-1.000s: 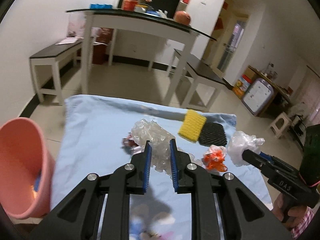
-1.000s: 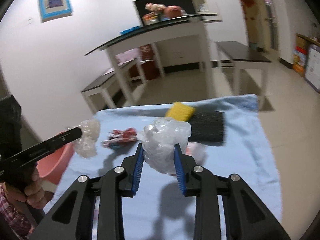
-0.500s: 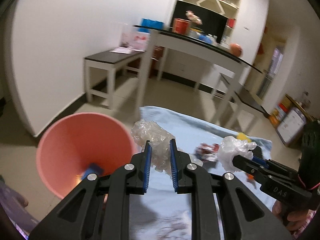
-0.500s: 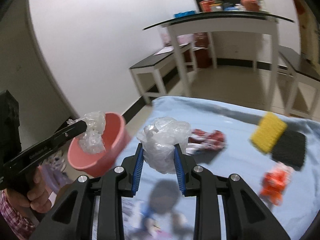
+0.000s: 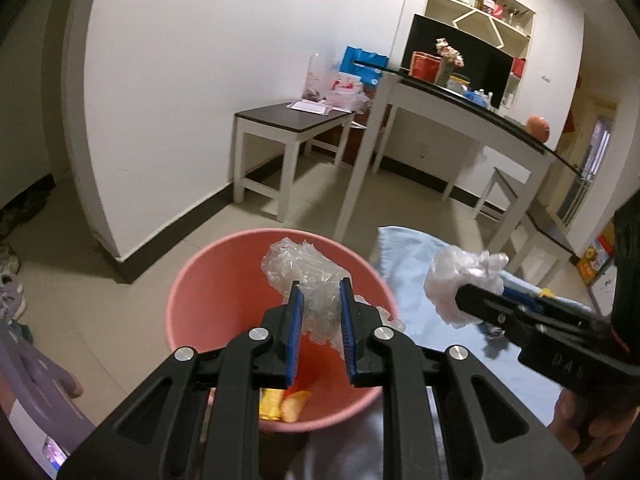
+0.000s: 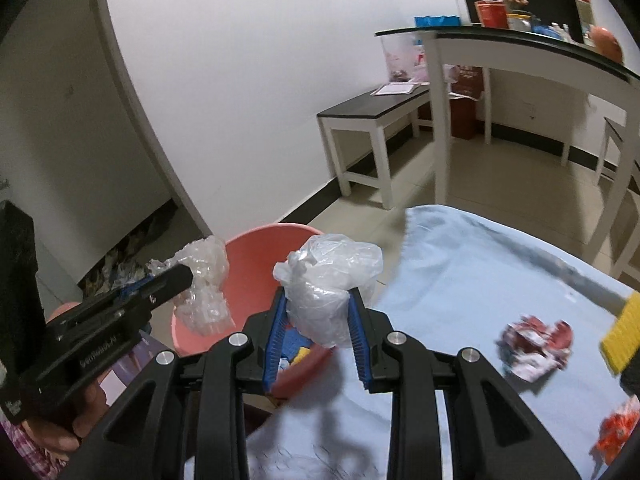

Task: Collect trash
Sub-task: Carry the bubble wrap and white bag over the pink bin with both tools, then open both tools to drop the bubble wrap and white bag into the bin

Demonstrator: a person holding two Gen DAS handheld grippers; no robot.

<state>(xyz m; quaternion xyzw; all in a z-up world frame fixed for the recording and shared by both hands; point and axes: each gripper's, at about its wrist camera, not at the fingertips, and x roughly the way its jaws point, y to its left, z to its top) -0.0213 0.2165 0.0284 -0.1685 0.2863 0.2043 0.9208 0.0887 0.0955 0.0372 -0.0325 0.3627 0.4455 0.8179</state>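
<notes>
My left gripper is shut on a crumpled clear plastic wrap and holds it over the pink bin. The bin holds some yellow and orange trash. My right gripper is shut on a crumpled white plastic bag near the bin's rim, at the left end of the blue cloth. The left gripper with its wrap shows in the right wrist view. The right gripper with its bag shows in the left wrist view.
On the cloth lie a red and white wrapper, a yellow sponge and an orange wrapper. White tables and benches stand on the tiled floor behind. A purple object is at lower left.
Both grippers have swung left from the cloth towards the pink bin, each keeping its plastic. The left one is now above the bin's opening.
</notes>
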